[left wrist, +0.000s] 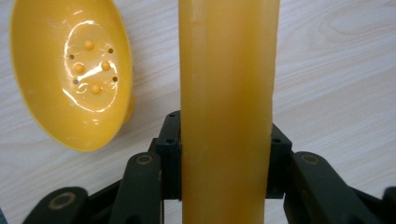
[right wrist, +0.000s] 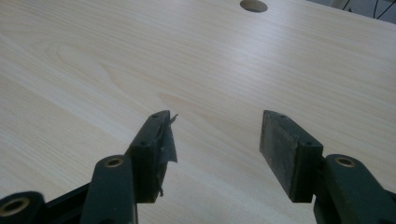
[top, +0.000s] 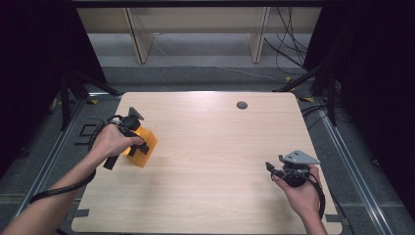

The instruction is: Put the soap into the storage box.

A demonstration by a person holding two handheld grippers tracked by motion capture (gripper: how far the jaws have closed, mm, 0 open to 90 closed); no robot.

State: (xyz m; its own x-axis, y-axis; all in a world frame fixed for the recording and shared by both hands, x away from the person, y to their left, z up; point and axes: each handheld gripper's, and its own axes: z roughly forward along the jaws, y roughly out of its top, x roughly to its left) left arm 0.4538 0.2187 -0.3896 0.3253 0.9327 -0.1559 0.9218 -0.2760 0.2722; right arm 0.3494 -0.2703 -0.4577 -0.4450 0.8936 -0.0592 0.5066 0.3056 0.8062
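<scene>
An orange-yellow plastic object rests on the left part of the wooden table. My left gripper is shut on it, with a hand wrapped around the gripper. In the left gripper view the jaws of this gripper clamp a wide, flat yellow bar from both sides. Beside the bar lies a glossy yellow oval bowl with small holes and bumps; I cannot tell whether it joins the bar. My right gripper is held at the right front, over bare wood, open with nothing between its pads.
A round cable hole sits near the table's far edge, also in the right gripper view. Beyond the table are wooden shelf legs and loose cables on the floor. Dark curtains flank both sides.
</scene>
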